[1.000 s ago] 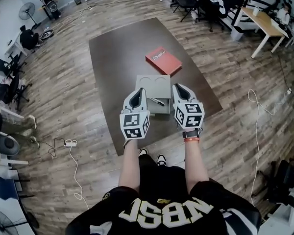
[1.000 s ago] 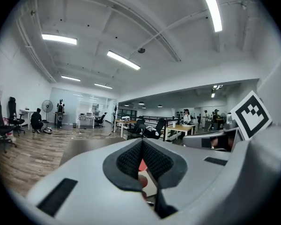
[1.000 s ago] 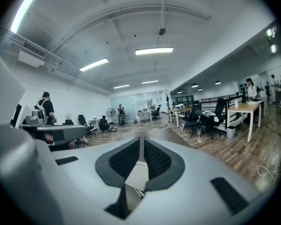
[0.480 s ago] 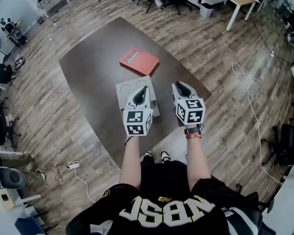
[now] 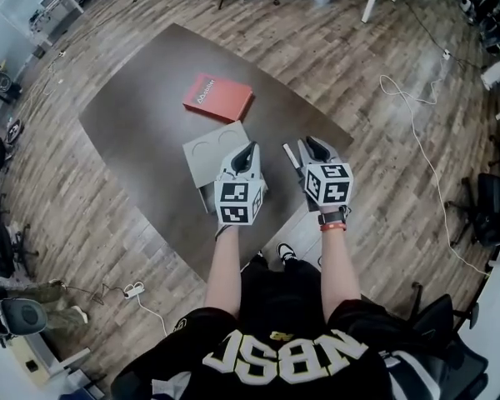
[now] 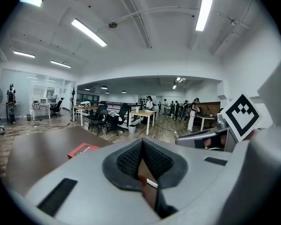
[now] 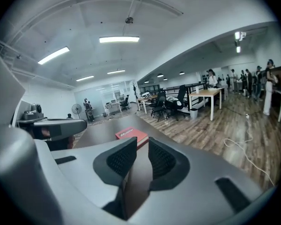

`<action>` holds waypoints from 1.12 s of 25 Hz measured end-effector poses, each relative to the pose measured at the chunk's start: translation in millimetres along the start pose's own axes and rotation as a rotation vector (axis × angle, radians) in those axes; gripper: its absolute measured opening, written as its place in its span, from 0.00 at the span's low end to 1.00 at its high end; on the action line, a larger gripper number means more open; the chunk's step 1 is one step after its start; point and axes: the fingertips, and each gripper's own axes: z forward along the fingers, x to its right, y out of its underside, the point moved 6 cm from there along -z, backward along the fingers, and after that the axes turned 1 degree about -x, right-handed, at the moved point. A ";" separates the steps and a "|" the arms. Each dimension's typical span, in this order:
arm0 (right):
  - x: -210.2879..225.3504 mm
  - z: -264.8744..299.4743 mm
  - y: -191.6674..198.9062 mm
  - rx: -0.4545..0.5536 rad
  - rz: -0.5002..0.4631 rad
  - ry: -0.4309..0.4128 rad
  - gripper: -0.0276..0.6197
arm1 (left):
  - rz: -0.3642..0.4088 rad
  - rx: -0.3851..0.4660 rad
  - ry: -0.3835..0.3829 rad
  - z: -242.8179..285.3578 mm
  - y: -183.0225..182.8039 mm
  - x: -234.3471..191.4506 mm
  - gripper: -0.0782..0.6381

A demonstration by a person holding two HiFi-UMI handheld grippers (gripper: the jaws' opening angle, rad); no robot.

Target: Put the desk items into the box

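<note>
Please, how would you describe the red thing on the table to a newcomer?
Start at the dark brown table. Beyond the grey box, on the far side, lies a flat red book with white print on its cover. It is the only brightly coloured item there.

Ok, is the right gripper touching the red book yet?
Apart. Head view shows bare table between the right gripper and the red book. The jaws have just been opening, nothing between them.

Shallow grey rectangular box (image 5: 205, 152) lies flat, with two round recesses in its far half. At its 12 o'clock, just apart, a flat red rectangular book (image 5: 217, 97) lies closed, cover up. At 3 o'clock, a slim black-and-white pen (image 5: 291, 157) lies outside the box.
</note>
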 end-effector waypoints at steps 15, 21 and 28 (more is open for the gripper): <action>28.6 22.5 87.2 -0.207 0.060 0.039 0.24 | -0.018 -0.106 0.093 27.5 36.8 14.2 0.12; 28.6 41.4 126.7 -0.334 -0.002 0.021 0.29 | -0.019 -0.143 0.110 35.3 50.3 15.9 0.12; 32.7 70.6 153.5 -0.453 -0.144 -0.022 0.34 | -0.025 -0.170 0.087 38.3 58.6 3.0 0.12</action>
